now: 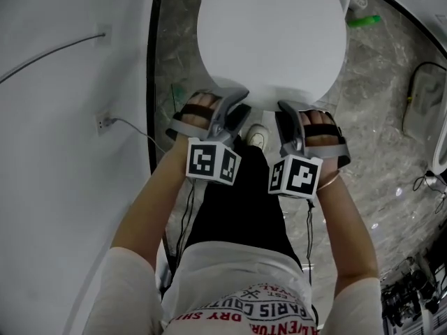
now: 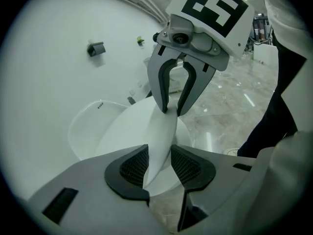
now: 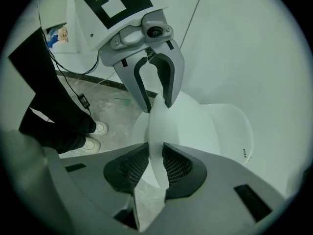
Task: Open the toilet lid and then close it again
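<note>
Left hand-held gripper [image 2: 159, 156] first: its jaws stand apart around the front edge of the toilet lid [image 1: 272, 33]. The thin white rim runs between the pads [image 2: 133, 166] without being squeezed, as far as I can see. My right hand-held gripper [image 3: 155, 161] sits just beside it on the same edge. Its jaws are narrower, closed onto the rim so that both pads press the plastic. Both hand-held grippers point down and away from me.

The toilet lid is straight ahead of me, with its flat top facing up. I cannot tell whether it rests fully down. It is a broad white oval whose long axis runs away from me. The rounded front end points at me, and the hinge end lies beyond the top of my head view.

My shoe [image 1: 258, 137] shows on the marble floor [image 1: 380, 138] between the two hand-held grippers, just below the lid's front edge. A white wall [image 1: 56, 152] stands to my left, with a socket [image 1: 105, 122] and a cable [image 1: 133, 128] running from it. A small green thing [image 1: 364, 21] lies on the floor to the right of the lid.
</note>
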### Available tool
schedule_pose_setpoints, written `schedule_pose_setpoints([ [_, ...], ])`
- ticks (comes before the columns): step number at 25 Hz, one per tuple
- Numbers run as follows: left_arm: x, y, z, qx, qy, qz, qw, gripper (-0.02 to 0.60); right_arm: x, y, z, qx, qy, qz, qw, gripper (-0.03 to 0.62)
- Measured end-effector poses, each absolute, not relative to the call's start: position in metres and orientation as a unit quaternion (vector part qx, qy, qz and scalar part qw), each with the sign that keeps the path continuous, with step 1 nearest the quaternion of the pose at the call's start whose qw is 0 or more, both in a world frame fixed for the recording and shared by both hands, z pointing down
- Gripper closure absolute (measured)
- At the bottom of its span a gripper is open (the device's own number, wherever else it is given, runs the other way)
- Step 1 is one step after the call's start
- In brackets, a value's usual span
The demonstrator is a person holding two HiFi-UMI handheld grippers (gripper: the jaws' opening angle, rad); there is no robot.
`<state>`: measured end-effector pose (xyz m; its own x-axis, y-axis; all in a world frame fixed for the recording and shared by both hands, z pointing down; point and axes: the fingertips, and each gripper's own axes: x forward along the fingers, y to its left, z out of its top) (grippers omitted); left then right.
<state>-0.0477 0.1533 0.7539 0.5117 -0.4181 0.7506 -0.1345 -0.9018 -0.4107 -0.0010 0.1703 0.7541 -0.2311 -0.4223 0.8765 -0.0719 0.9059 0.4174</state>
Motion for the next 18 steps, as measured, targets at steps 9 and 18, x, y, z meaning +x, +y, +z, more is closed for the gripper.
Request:
schedule_pose_setpoints([
  [9,-0.048,0.166,0.809,-0.849,0.145,-0.484,0.153,0.428,-0.001,0.183,0.808,0.147,-0.771,-0.129,0.606,0.523],
  [18,-0.045,0.172,0.851,-0.851,0.116,-0.499,0.118,0.422,0.000,0.189,0.853,0.142,-0.778,-0.094,0.605,0.523],
])
